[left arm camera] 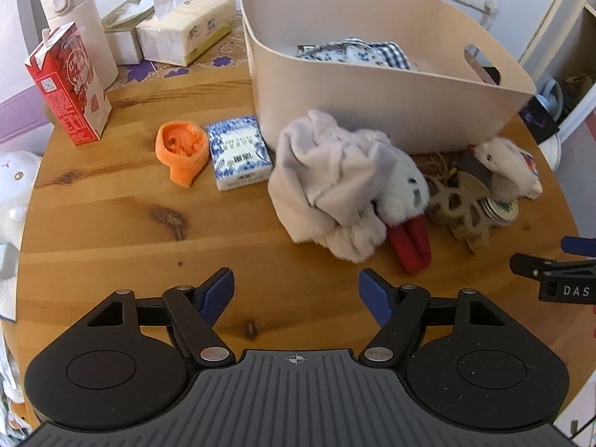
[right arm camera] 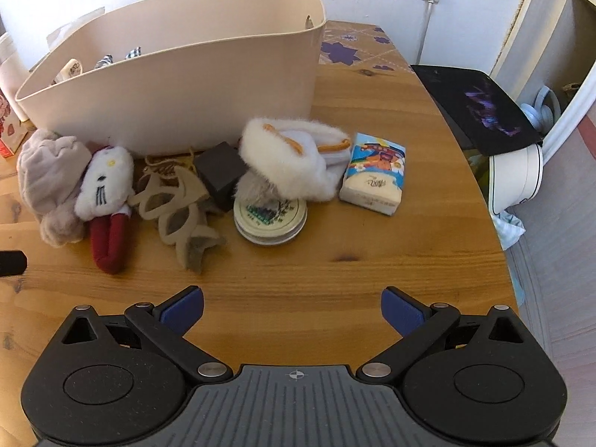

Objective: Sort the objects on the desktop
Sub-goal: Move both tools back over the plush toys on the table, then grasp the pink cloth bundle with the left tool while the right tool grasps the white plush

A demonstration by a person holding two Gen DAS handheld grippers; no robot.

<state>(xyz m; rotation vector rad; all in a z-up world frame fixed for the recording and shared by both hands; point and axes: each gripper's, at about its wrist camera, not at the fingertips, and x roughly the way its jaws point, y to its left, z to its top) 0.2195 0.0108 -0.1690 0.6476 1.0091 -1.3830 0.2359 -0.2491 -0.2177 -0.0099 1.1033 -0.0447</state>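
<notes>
A beige bin [left arm camera: 372,104] stands at the back of the round wooden table [left arm camera: 111,223], with patterned cloth inside. In front of it lie a grey-and-white plush cat with red legs [left arm camera: 346,186], an orange sock [left arm camera: 182,149] and a blue-white tissue pack [left arm camera: 238,152]. My left gripper [left arm camera: 297,294] is open and empty, short of the plush. In the right wrist view, the bin [right arm camera: 186,89] has the plush cat [right arm camera: 104,186], wooden cut-outs [right arm camera: 178,205], a dark cube [right arm camera: 219,175], a round tin [right arm camera: 270,219], a white fluffy pouch [right arm camera: 294,156] and a colourful tissue pack [right arm camera: 374,175] before it. My right gripper [right arm camera: 292,311] is open and empty.
A red milk carton [left arm camera: 69,85], a white flask [left arm camera: 74,11] and tissue packs [left arm camera: 186,29] stand at the back left. A white plush [left arm camera: 15,193] sits off the left edge. A dark mat [right arm camera: 480,108] lies at the table's right edge, a white pot [right arm camera: 517,175] below it.
</notes>
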